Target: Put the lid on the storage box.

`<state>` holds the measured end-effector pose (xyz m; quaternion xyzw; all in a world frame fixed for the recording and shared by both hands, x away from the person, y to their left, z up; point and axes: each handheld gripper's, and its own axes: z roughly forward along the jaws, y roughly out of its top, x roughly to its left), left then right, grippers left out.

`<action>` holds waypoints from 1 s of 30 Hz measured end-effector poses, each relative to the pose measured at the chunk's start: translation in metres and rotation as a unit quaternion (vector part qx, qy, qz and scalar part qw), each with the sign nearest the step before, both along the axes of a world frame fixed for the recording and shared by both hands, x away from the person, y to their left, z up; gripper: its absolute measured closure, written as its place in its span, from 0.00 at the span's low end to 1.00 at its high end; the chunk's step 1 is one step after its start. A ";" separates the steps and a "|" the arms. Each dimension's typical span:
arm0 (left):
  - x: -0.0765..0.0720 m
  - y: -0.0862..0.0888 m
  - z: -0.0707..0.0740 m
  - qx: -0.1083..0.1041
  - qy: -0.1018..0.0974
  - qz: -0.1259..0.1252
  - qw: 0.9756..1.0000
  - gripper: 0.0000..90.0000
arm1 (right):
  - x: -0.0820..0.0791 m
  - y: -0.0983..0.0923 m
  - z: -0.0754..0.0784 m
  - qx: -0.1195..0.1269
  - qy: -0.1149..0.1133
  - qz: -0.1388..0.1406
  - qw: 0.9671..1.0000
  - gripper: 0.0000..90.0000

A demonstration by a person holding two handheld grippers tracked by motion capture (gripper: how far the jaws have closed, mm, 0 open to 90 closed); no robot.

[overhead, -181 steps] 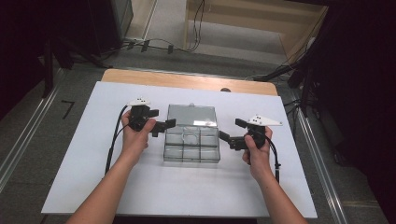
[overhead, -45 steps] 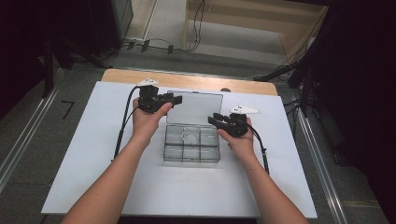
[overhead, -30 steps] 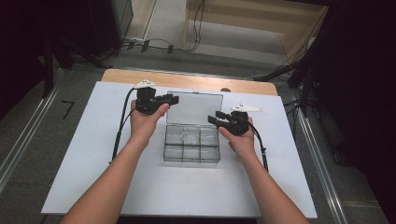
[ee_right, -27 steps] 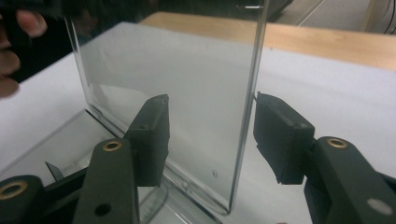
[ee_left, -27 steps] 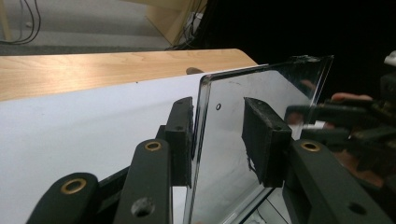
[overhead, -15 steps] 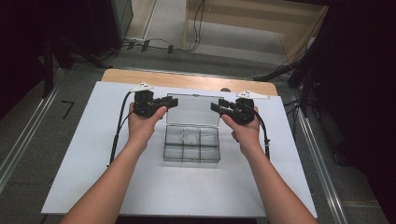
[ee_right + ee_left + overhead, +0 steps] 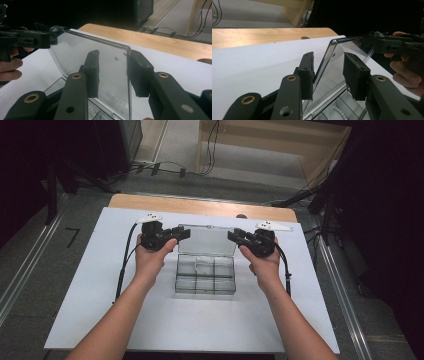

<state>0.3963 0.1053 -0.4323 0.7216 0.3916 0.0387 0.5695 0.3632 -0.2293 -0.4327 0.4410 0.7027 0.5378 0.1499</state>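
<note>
- Left gripper [image 7: 184,233]: one, at the left edge of the raised lid. In the left gripper view its two fingers [image 7: 308,72] stand on either side of that edge, parted, with a gap to the plastic on both sides; released, not clamped.
- Box [image 7: 205,279]: one, clear plastic, on the white desk [image 7: 90,285] between the two hands, near the middle of the board. Base divided into six compartments, in two rows of three.
- Contents: a small white beaded or chain-like item [image 7: 339,111] lies in one compartment on the left-gripper side; contents of the other compartments too faint to tell.
- Lid [image 7: 207,240]: one, clear, hinged at the far side of the box, standing raised and tilted.
- Right gripper [image 7: 232,236]: one, at the right edge of the lid. Its fingers [image 7: 140,71] have just been closing, with the lid edge between them; a gap shows, so not yet gripping.
- Desk: one wooden top, carrying one white board.
</note>
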 end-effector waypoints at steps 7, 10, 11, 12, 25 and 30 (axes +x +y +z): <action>-0.010 0.002 0.000 -0.001 -0.001 -0.011 1.000 0.64 | -0.012 -0.002 -0.003 0.004 -0.014 0.010 1.000 0.67; -0.014 0.004 -0.001 -0.003 -0.001 -0.014 1.000 0.63 | -0.017 -0.002 -0.004 0.004 -0.020 0.014 1.000 0.66; -0.015 0.004 -0.001 -0.004 -0.001 -0.013 1.000 0.62 | -0.018 -0.002 -0.004 0.003 -0.022 0.016 1.000 0.66; -0.016 0.004 -0.001 -0.003 -0.002 -0.014 1.000 0.62 | -0.020 -0.002 -0.004 0.004 -0.021 0.015 1.000 0.66; -0.033 0.019 -0.005 -0.001 -0.006 -0.003 1.000 0.53 | -0.036 -0.004 -0.009 0.001 -0.044 0.032 0.999 0.64; -0.046 0.033 -0.009 0.010 -0.011 0.003 1.000 0.58 | -0.041 -0.004 -0.011 0.001 -0.045 0.033 0.998 0.63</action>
